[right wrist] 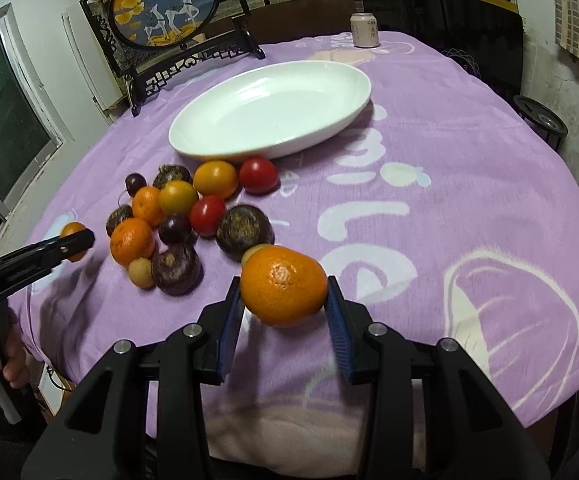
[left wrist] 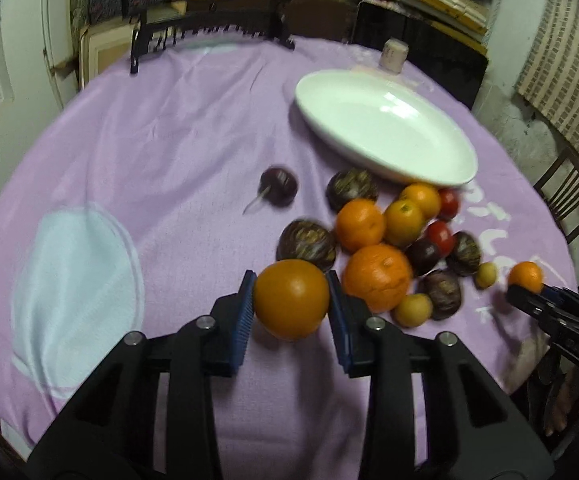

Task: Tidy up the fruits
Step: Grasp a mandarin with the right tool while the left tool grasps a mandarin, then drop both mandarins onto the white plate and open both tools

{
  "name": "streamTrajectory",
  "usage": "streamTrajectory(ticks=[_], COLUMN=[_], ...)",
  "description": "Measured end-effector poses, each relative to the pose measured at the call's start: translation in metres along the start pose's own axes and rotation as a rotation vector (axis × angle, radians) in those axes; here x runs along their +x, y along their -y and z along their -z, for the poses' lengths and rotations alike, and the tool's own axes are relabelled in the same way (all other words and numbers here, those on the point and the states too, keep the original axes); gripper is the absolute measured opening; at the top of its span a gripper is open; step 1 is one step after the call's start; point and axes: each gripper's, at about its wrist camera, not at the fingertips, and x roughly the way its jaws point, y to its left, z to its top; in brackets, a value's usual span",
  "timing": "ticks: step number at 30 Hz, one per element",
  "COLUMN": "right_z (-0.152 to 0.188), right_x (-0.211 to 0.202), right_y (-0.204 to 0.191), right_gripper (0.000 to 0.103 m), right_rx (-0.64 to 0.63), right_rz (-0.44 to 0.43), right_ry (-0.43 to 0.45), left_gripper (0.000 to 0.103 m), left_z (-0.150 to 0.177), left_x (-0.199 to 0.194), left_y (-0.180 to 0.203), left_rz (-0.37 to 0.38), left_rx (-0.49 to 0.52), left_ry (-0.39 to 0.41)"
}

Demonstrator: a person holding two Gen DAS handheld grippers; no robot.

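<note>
My left gripper is shut on an orange, its blue pads pressed to both sides just above the purple cloth. My right gripper is shut on another orange, held over the cloth in front of the fruit pile. The pile holds oranges, red tomatoes, dark mangosteens and small yellow fruits. One dark plum lies apart to the left. Beyond the pile sits a white oval plate with nothing in it.
A drink can stands at the table's far edge behind the plate. A framed round deer screen stands at the back left. A wooden chair is off the right edge. A person's hand grips the left handle.
</note>
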Motion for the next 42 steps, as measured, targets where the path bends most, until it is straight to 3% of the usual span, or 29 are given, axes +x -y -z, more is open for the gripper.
streamTrajectory(ticks=[3, 6, 9, 12, 14, 17, 23, 25, 27, 28, 31, 33, 35, 39, 42], right_z=[-0.017, -0.047, -0.093, -0.147, -0.175, -0.211, -0.228, -0.228, -0.227, -0.225, -0.217, -0.199, -0.175, -0.118, -0.094], right_x=[0.003, 0.011, 0.031, 0.070, 0.100, 0.146, 0.176, 0.178, 0.178, 0.170, 0.138, 0.101, 0.072, 0.032, 0.017], right_y=[-0.002, -0.007, -0.010, -0.009, -0.005, 0.004, 0.001, 0.001, 0.000, 0.001, -0.004, -0.009, -0.011, -0.015, -0.017], right_gripper=[0.041, 0.041, 0.041, 0.041, 0.041, 0.041, 0.041, 0.041, 0.051, 0.056, 0.059, 0.061, 0.066, 0.066, 0.066], right_rx=[-0.013, -0.046, -0.085, -0.112, -0.111, -0.089, -0.105, -0.111, -0.118, -0.121, -0.150, -0.163, -0.154, -0.113, -0.086], right_rz=[-0.011, -0.023, -0.024, -0.030, -0.025, 0.015, -0.007, -0.002, 0.021, 0.041, 0.067, 0.065, 0.049, 0.018, 0.026], right_ry=[0.010, 0.028, 0.039, 0.012, -0.018, -0.078, -0.129, -0.136, -0.147, -0.134, -0.087, -0.042, -0.008, 0.016, 0.010], left_gripper=[0.035, 0.035, 0.035, 0.035, 0.035, 0.035, 0.036, 0.037, 0.060, 0.063, 0.065, 0.069, 0.084, 0.085, 0.085], left_z=[-0.017, -0.058, -0.103, -0.164, -0.188, -0.212, -0.230, -0.232, -0.234, -0.233, -0.224, -0.204, -0.178, -0.113, -0.076], left_x=[-0.008, 0.004, 0.030, 0.082, 0.111, 0.153, 0.187, 0.190, 0.185, 0.178, 0.140, 0.109, 0.084, 0.042, 0.022], left_y=[0.009, 0.022, 0.032, 0.046, 0.051, 0.053, 0.058, 0.059, 0.058, 0.057, 0.056, 0.051, 0.047, 0.039, 0.032], left_rz=[0.020, 0.053, 0.057, 0.040, 0.038, 0.041, 0.066, 0.071, 0.089, 0.093, 0.092, 0.098, 0.102, 0.096, 0.074], left_rx=[0.032, 0.063, 0.078, 0.083, 0.068, 0.025, 0.021, 0.018, 0.007, 0.005, 0.029, 0.037, 0.035, 0.034, 0.019], left_ry=[0.019, -0.006, -0.030, -0.075, -0.106, -0.157, -0.180, -0.184, -0.172, -0.158, -0.101, -0.075, -0.058, -0.010, 0.016])
